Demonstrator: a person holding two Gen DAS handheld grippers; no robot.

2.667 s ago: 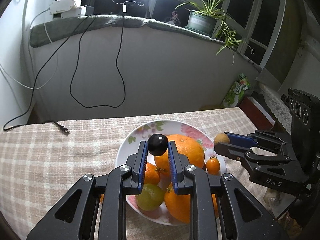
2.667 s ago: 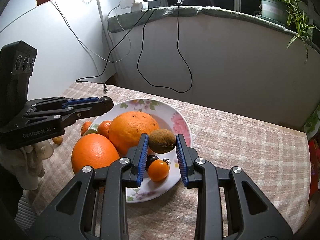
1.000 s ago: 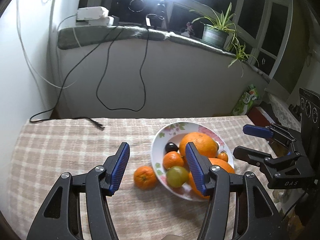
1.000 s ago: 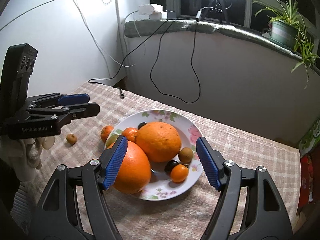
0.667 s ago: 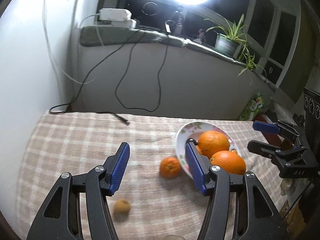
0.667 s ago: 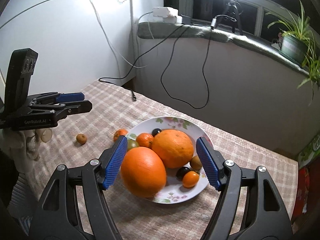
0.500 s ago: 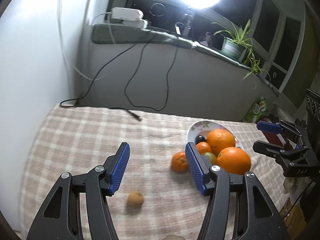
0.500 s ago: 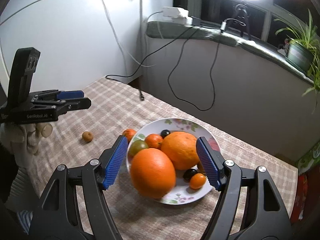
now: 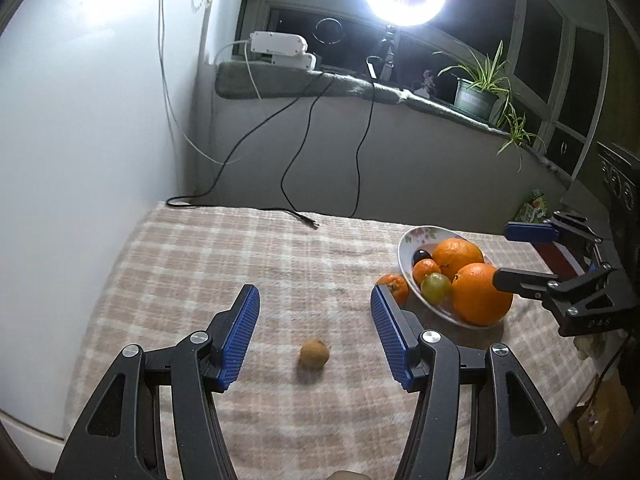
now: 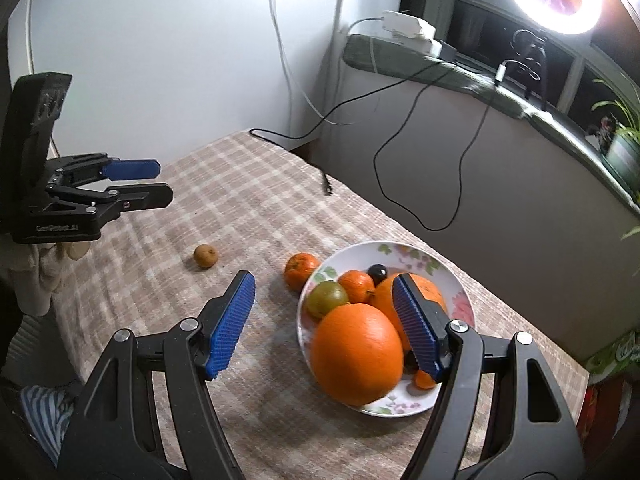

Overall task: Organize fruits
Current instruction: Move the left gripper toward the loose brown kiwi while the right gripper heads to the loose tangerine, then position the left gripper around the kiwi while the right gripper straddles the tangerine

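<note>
- Brown kiwi (image 9: 314, 354) now lies on the checked cloth (image 9: 240, 256), framed by the empty, spread left gripper (image 9: 316, 336), which has swung away from the plate (image 10: 460, 280).
- Right gripper (image 10: 324, 324) hovers spread and empty above the plate's oranges; the kiwi and a stray tangerine (image 10: 301, 271) remain outside.

Your table (image 9: 248, 256), under a beige checked cloth, filled the lower half of the left wrist view. On it lay a small brown fruit (image 9: 314, 353) at lower centre, a mandarin (image 9: 394, 287) touching the floral plate (image 9: 405, 249) at right, and a black cable end (image 9: 308, 221) near the far edge.
</note>
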